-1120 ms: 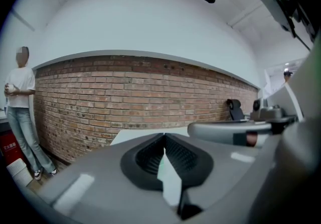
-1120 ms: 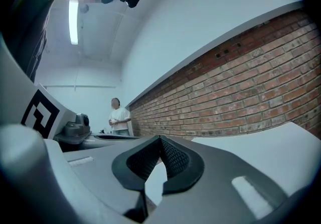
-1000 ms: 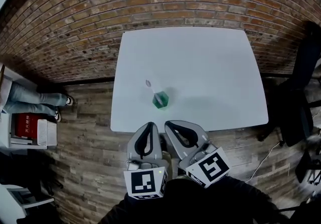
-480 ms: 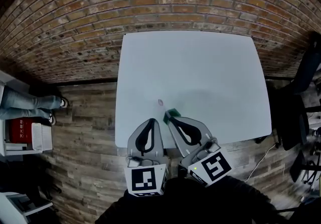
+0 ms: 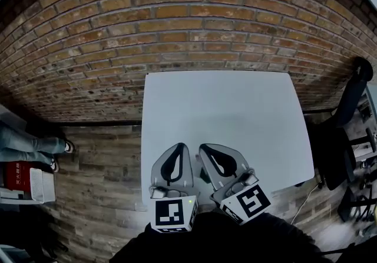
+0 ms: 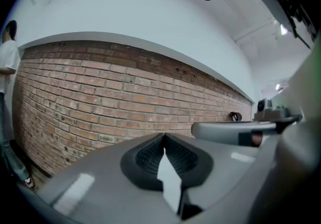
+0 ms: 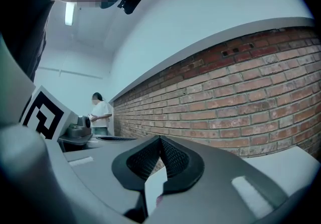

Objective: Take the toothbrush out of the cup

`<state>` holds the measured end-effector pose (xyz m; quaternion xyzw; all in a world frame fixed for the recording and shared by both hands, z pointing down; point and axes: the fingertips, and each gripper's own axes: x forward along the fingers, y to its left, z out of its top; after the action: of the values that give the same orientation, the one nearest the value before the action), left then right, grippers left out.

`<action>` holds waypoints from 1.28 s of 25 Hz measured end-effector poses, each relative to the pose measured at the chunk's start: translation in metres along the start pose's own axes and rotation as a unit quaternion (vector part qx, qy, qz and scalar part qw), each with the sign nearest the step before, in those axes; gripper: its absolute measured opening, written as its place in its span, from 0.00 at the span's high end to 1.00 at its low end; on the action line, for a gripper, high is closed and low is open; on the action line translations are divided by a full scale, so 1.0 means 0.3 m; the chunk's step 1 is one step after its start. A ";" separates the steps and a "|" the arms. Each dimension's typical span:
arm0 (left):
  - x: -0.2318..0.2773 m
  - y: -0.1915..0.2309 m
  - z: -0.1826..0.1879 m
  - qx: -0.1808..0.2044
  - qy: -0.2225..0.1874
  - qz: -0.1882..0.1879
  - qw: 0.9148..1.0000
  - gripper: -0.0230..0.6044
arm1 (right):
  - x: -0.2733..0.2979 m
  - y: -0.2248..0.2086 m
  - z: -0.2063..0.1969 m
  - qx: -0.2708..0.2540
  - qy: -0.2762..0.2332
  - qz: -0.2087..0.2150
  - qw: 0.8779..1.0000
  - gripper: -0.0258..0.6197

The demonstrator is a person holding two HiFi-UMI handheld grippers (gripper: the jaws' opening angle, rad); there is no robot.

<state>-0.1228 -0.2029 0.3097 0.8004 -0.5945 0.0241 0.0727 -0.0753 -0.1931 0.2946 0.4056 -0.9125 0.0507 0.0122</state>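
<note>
The white table stands against the brick wall. Neither the green cup nor the toothbrush shows in the head view; both grippers cover the table's near edge where they stood. My left gripper and right gripper reach side by side over that edge. In the left gripper view the left gripper has its tips pressed together with nothing between them. The right gripper is shut too. Through the gap lower down between its jaws a small pinkish bit shows against the white table; I cannot tell what it is.
A brick wall runs behind the table. Wood flooring lies to the left, where a person's legs and a red box are. A black chair stands at the right. A person in a white shirt stands far off.
Both grippers moved forward over the table's near edge. The green cup with the toothbrush slid down the head view and went out of sight under them. More wall now shows.
</note>
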 end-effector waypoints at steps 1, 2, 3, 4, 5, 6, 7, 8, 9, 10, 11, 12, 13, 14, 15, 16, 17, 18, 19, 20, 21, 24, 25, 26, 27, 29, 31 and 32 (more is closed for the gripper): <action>0.014 0.007 0.005 -0.001 -0.002 -0.002 1.000 0.95 | 0.009 -0.006 0.006 -0.003 -0.002 -0.003 1.000 0.96; 0.027 0.010 0.007 -0.002 -0.002 -0.005 1.000 0.95 | 0.016 -0.013 0.009 -0.004 -0.003 -0.005 1.000 0.96; 0.039 0.008 0.007 -0.003 -0.002 -0.009 1.000 0.95 | 0.022 -0.022 0.011 -0.006 -0.003 -0.007 1.000 0.96; 0.050 0.004 0.008 -0.004 -0.002 -0.012 1.000 0.95 | 0.027 -0.032 0.013 -0.006 -0.003 -0.009 1.000 0.96; 0.061 0.000 0.010 -0.003 -0.002 -0.014 1.000 0.95 | 0.032 -0.043 0.015 -0.006 -0.003 -0.010 1.000 0.96; 0.073 -0.003 0.013 -0.003 -0.002 -0.015 1.000 0.95 | 0.038 -0.054 0.019 -0.006 -0.003 -0.011 1.000 0.96; 0.084 -0.005 0.015 -0.003 -0.002 -0.015 1.000 0.95 | 0.043 -0.065 0.021 -0.006 -0.002 -0.010 1.000 0.96; 0.094 -0.007 0.019 -0.003 -0.001 -0.014 1.000 0.95 | 0.047 -0.076 0.024 -0.006 -0.001 -0.010 1.000 0.96; 0.102 -0.009 0.023 -0.002 -0.001 -0.013 1.000 0.95 | 0.050 -0.086 0.027 -0.006 0.000 -0.008 1.000 0.96; 0.109 -0.012 0.028 0.000 0.001 -0.011 1.000 0.95 | 0.053 -0.095 0.030 -0.006 0.000 -0.006 1.000 0.96; 0.116 -0.014 0.030 0.001 0.003 -0.009 1.000 0.95 | 0.056 -0.103 0.033 -0.006 0.000 -0.004 1.000 0.96; 0.121 -0.014 0.028 0.001 0.006 -0.007 1.000 0.95 | 0.060 -0.110 0.032 -0.006 0.000 -0.001 1.000 0.96; 0.126 -0.014 0.021 0.000 0.009 -0.004 1.000 0.95 | 0.063 -0.115 0.028 -0.005 0.002 0.001 1.000 0.96; 0.130 -0.013 0.013 -0.001 0.012 -0.001 1.000 0.95 | 0.066 -0.120 0.021 -0.002 0.005 0.003 1.000 0.96; 0.135 -0.013 0.003 -0.002 0.016 0.002 1.000 0.95 | 0.069 -0.126 0.011 0.001 0.010 0.005 1.000 0.96; 0.138 -0.012 -0.008 -0.003 0.021 0.004 1.000 0.95 | 0.072 -0.131 -0.001 0.005 0.015 0.007 1.000 0.96; 0.139 -0.012 -0.019 -0.005 0.027 0.006 1.000 0.95 | 0.073 -0.134 -0.014 0.010 0.020 0.009 1.000 0.96; 0.137 -0.010 -0.032 -0.006 0.032 0.009 0.999 0.95 | 0.072 -0.134 -0.028 0.015 0.025 0.011 1.000 0.96; 0.134 -0.007 -0.045 -0.008 0.039 0.013 0.999 0.95 | 0.070 -0.131 -0.042 0.020 0.029 0.014 0.999 0.96; 0.131 -0.004 -0.059 -0.011 0.046 0.016 0.999 0.95 | 0.069 -0.125 -0.056 0.026 0.032 0.018 0.999 0.96; 0.127 -0.003 -0.075 -0.014 0.054 0.018 0.998 0.95 | 0.069 -0.118 -0.072 0.032 0.035 0.023 0.999 0.95; 0.112 -0.004 -0.128 -0.026 0.078 0.019 0.996 0.95 | 0.070 -0.091 -0.127 0.042 0.048 0.039 0.997 0.89; 0.104 -0.003 -0.148 -0.028 0.084 0.020 0.996 0.95 | 0.068 -0.080 -0.145 0.043 0.052 0.044 0.997 0.86; 0.094 -0.002 -0.169 -0.030 0.090 0.022 0.995 0.95 | 0.064 -0.070 -0.163 0.043 0.057 0.048 0.996 0.83; 0.085 0.000 -0.191 -0.030 0.095 0.024 0.995 0.95 | 0.059 -0.061 -0.183 0.044 0.063 0.052 0.996 0.80; 0.066 0.008 -0.233 -0.030 0.106 0.031 0.993 0.95 | 0.049 -0.046 -0.222 0.047 0.074 0.057 0.995 0.74; 0.048 0.009 -0.258 -0.034 0.113 0.035 0.992 0.95 | 0.036 -0.032 -0.257 0.051 0.084 0.058 0.993 0.71; 0.039 0.010 -0.268 -0.034 0.115 0.036 0.992 0.95 | 0.029 -0.027 -0.271 0.052 0.089 0.058 0.993 0.71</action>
<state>-0.1183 -0.2032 0.3910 0.7672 -0.6115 0.0978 0.1668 -0.0768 -0.1966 0.3768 0.3462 -0.9259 0.1344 0.0695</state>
